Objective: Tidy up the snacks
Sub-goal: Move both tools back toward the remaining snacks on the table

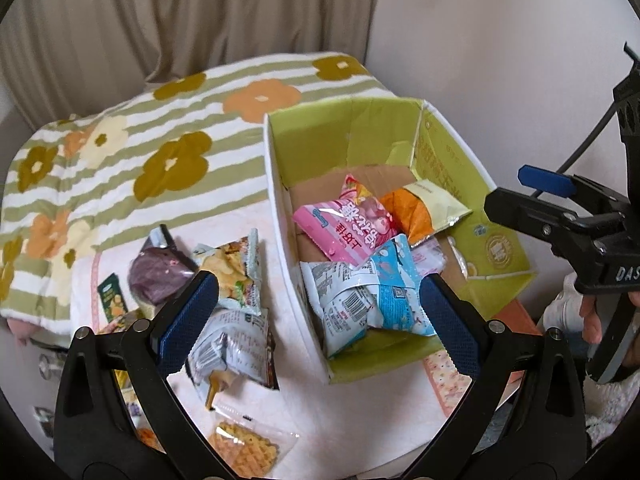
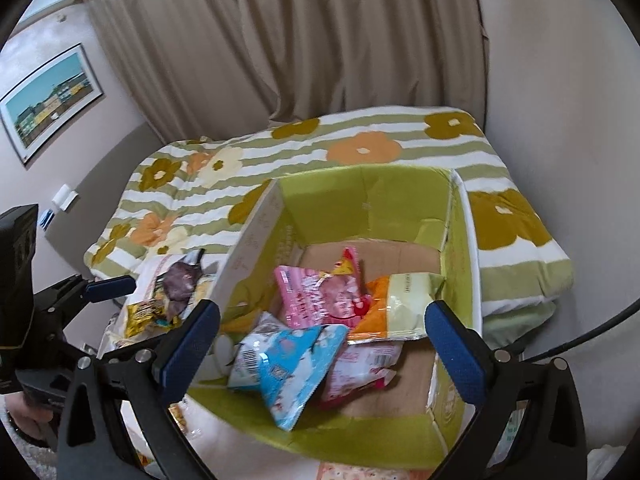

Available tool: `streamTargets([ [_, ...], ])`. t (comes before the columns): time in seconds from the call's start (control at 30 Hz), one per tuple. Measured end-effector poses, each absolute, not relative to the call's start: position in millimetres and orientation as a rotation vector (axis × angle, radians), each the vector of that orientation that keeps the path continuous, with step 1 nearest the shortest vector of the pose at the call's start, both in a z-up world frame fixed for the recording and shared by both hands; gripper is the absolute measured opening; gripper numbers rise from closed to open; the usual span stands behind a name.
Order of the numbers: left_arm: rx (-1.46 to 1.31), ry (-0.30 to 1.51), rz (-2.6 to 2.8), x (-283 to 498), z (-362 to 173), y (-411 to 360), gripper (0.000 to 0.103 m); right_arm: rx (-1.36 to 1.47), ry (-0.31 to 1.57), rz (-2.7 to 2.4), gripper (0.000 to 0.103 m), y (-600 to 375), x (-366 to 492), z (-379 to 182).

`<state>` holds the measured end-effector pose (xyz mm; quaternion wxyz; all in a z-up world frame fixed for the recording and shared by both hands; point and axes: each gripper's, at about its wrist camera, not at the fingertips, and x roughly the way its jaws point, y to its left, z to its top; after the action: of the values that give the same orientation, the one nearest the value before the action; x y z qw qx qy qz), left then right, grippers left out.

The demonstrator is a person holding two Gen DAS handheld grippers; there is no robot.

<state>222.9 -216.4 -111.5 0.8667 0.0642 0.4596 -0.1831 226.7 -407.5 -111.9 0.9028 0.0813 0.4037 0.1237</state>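
A green cardboard box [image 1: 340,136] [image 2: 360,200] stands open on the bed. In it lie a pink pack [image 1: 344,228] [image 2: 316,300], a blue-and-white pack [image 1: 372,300] [image 2: 288,364] and an orange-and-cream pack [image 1: 424,208] [image 2: 400,304]. My right gripper [image 2: 324,346] hovers open above the box with nothing between its pads. My left gripper [image 1: 318,320] is open and empty over the box's left wall. Left of the box lie a purple pack [image 1: 160,276], a chips pack [image 1: 236,272], a white pack [image 1: 232,344] and a waffle pack [image 1: 244,444].
A striped floral quilt [image 1: 160,140] [image 2: 360,148] lies folded behind the box. Curtains [image 2: 320,40] hang beyond it, and a framed picture [image 2: 48,100] is on the left wall. A person's hand [image 1: 592,312] holds the right gripper's handle.
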Motion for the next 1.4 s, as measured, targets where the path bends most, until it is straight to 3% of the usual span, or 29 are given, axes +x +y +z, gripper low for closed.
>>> streamTargets([
  [0.3, 0.077, 0.898, -0.174, 179.7, -89.2, -165.6, 0.1, 0.096, 0.794, 0.446, 0.102, -366.1, 206.6, -90.8],
  [0.77, -0.082, 0.982, 0.034, 139.2, -125.3, -22.4, 0.1, 0.061, 0.808, 0.617, 0.102, -264.5, 171.8, -108.2],
  [1.2, -0.134, 1.184, -0.039, 144.4, -218.1, 54.4, 0.1, -0.031, 1.057, 0.552, 0.102, -161.1, 140.4, -208.8],
  [1.4, -0.101, 1.217, -0.082, 149.9, -253.0, 62.5, 0.1, 0.092, 1.157, 0.43, 0.102, -149.2, 128.1, -255.2],
])
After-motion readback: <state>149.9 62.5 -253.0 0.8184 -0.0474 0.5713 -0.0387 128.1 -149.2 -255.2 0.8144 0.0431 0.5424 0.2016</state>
